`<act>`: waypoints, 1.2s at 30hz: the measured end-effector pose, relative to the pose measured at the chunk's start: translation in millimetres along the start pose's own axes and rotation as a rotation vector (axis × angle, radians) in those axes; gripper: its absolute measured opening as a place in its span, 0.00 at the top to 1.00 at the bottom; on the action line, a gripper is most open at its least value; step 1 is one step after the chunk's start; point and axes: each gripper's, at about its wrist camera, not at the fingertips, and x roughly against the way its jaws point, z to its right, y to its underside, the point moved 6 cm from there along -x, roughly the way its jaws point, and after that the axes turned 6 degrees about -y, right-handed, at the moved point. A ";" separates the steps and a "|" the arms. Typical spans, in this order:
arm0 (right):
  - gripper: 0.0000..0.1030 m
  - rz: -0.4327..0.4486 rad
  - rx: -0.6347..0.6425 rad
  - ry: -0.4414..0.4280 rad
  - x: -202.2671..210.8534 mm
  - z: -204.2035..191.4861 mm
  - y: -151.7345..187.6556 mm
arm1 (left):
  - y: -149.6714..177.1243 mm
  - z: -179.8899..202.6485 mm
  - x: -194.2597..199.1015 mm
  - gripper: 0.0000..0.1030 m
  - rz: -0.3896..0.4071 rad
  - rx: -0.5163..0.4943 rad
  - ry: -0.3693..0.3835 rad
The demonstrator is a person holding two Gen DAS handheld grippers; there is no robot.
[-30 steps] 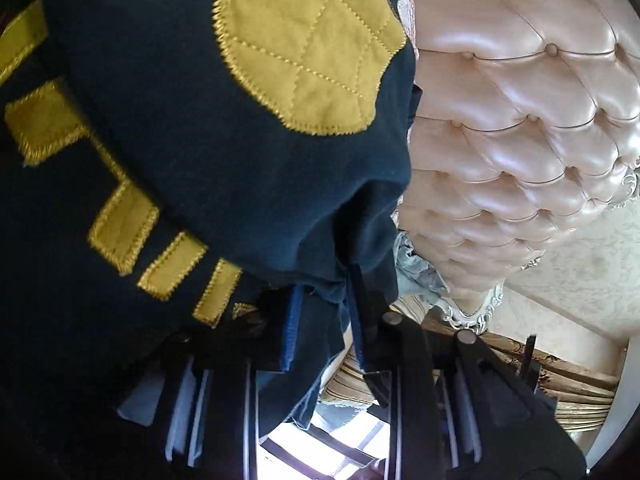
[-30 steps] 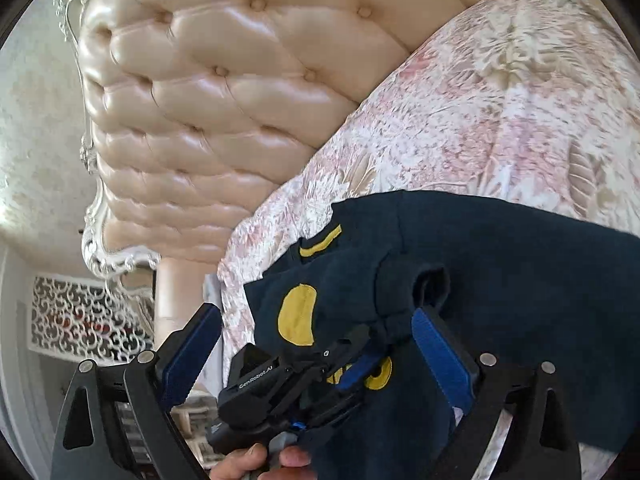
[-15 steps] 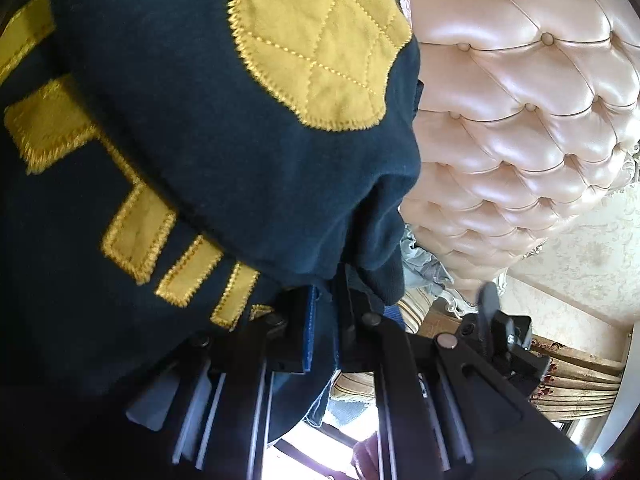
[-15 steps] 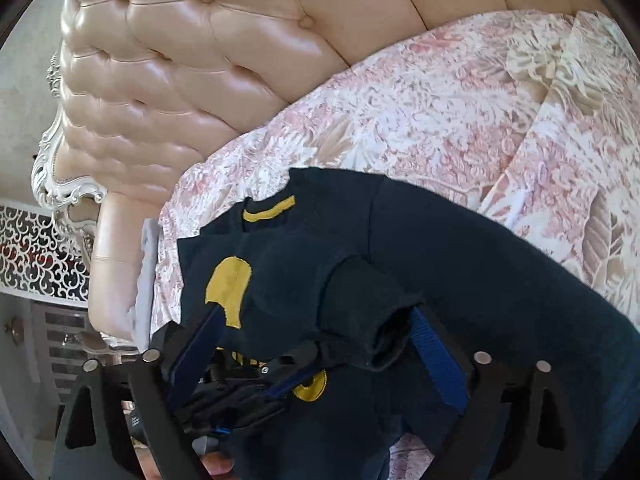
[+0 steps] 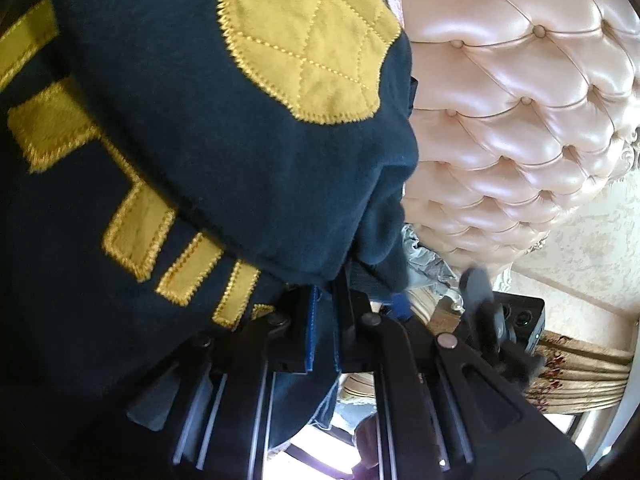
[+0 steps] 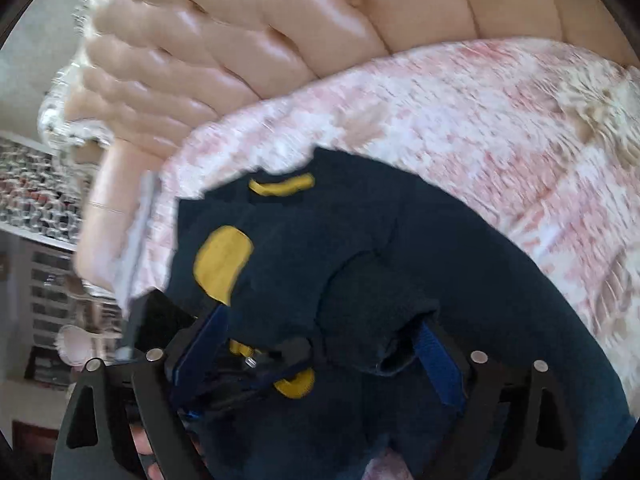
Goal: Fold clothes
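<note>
Left hand-held gripper point(image 5: 324, 320) pinches a fold of the navy sweatshirt point(image 5: 248, 168). Right hand-held gripper point(image 6: 320, 344) is spread wide around a bunched sleeve point(image 6: 372, 320). Sweatshirt sits over the floral bedspread point(image 6: 460, 120), tufted headboard point(image 5: 512, 120) behind.

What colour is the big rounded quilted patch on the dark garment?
The rounded quilted patch on the dark navy garment is mustard yellow, seen best in the left wrist view.
</note>
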 end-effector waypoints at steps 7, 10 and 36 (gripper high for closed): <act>0.95 0.175 -0.111 -0.216 11.1 33.1 -9.3 | 0.5 9.7 5.1 0.90 0.036 -0.151 -0.070; 0.96 0.200 -0.195 -0.171 13.7 47.3 -4.0 | 1.5 15.2 8.1 0.91 0.054 -0.212 -0.097; 0.36 0.234 -0.273 -0.300 43.9 49.4 19.4 | -4.2 45.6 -3.6 0.82 -0.049 -0.230 -0.127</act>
